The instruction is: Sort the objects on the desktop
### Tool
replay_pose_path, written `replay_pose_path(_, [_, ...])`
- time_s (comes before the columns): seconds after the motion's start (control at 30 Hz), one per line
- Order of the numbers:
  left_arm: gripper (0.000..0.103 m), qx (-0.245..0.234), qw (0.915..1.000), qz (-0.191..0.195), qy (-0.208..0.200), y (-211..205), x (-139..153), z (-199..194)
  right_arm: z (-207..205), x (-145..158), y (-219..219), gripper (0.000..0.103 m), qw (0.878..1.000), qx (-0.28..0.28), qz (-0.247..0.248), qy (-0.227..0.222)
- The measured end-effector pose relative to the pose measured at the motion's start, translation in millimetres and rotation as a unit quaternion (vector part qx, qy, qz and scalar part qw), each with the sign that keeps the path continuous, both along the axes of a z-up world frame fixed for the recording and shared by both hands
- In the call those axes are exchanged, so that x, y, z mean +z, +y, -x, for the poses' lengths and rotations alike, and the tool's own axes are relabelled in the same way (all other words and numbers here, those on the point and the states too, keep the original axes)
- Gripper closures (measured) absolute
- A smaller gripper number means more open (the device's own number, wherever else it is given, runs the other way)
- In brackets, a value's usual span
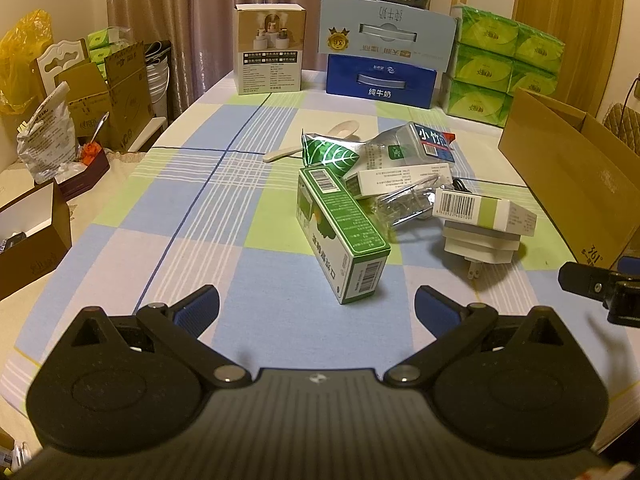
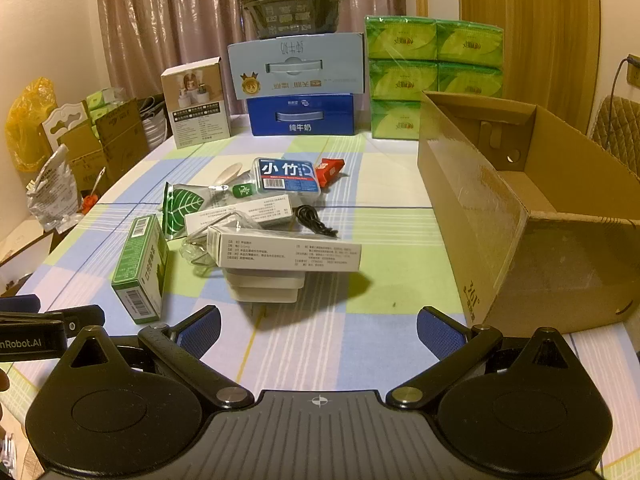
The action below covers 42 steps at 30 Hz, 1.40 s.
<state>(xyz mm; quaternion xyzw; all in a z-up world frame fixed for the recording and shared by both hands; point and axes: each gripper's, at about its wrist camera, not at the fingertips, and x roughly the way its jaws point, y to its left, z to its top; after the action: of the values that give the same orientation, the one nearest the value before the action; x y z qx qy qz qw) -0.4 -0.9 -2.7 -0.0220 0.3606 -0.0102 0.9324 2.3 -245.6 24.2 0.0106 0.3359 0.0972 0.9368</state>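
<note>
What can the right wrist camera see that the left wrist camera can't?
Only the right wrist view looks down into the cardboard box, which holds no desktop items. It also shows the red packet clearly and the coiled black cable.

Only the left wrist view shows the metal prongs of the white plug adapter and the open brown box beside the table.

Both show the green box, the leaf-print pouch, the wooden spoon and the stacked milk cartons. Each open hand-held gripper, left and right, holds nothing.
</note>
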Motion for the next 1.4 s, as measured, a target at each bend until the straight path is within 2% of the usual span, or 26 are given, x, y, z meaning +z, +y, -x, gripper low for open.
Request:
replay_pose_path(1.0, [0.001,0.0,1.0,0.002,0.002,-1,0,0,-1,-4,1,0.002,1.0,0.0,0.002,0.009])
replay_pose_path(1.23, [0.001,0.004,1.0,0.003,-0.004,-4,2,-13,-5,1,-8,0.002,1.0,-0.006,-0.005,-0.012])
replay_pose_path(1.4, [0.003,-0.017,0.9997,-0.009,-0.017,-19,3,-29,-11,-3,-9,0.002,1.0,0.008,-0.003,0.001])
